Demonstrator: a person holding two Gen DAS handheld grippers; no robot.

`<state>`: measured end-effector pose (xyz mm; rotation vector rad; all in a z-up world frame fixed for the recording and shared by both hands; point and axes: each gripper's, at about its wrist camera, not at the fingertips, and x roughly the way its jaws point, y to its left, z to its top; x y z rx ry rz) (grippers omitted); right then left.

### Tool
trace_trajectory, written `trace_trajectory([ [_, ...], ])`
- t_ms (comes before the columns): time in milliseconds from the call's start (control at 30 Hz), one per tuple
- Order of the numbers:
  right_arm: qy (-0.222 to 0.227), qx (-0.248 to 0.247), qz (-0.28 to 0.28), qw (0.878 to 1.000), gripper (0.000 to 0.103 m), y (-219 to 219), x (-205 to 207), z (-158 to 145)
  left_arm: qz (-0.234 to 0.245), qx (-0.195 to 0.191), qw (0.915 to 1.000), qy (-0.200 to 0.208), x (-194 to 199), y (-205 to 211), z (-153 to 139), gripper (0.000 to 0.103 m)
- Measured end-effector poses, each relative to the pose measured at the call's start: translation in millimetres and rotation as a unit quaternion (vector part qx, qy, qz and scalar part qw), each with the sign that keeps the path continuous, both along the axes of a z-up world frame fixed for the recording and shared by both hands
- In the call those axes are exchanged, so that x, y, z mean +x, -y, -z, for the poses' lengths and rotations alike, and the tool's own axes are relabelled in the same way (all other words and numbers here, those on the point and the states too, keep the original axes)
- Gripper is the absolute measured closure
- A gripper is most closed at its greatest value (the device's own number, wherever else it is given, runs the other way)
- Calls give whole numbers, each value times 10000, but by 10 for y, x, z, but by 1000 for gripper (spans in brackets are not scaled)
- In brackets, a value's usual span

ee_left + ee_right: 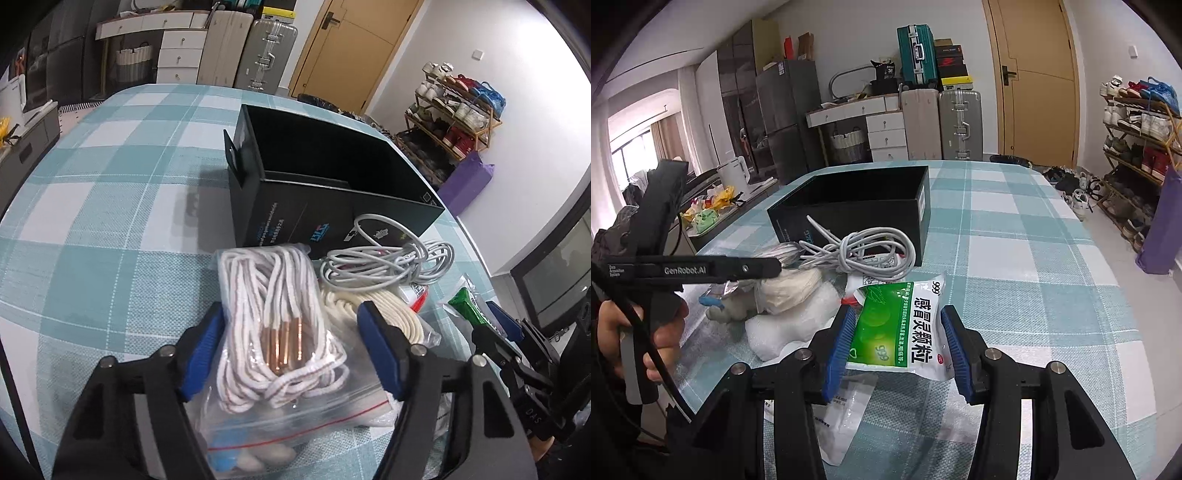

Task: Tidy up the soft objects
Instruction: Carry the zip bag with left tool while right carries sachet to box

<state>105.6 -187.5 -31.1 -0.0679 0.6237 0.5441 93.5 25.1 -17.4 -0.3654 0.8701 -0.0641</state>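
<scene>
Left gripper [293,345] has its blue fingers [201,356] spread wide around a clear bag of white cords [275,314], not pinching it. Right gripper [897,343] is just as wide, its fingers [955,347] either side of a green-and-white sachet [905,325] on the checked table [1015,258]. Beyond them a grey cable [857,249] lies tangled against the near wall of the open black box [871,199]. A cream bundle [391,310] sits right of the cords.
</scene>
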Motion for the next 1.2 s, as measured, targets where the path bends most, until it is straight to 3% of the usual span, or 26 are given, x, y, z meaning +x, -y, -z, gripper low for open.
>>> trace_trajectory([
  [167,16,17,9,10000,54,-4,-2,-10,1,-11,10000,47,-25,-9,-12,53],
  [367,69,9,14,10000,54,-17,-27,-45,-5,-21,9999,143,-55,-61,-42,63],
  [633,205,15,31,9998,54,-34,-91,-128,-13,-29,9995,324,-196,-114,-86,67],
  [867,407,137,-10,9991,54,-44,-159,-243,-75,-56,9973,728,-385,-157,-262,67],
  [1200,731,381,-139,9965,54,-34,-195,-582,-296,758,9873,1363,-498,-120,-682,66],
])
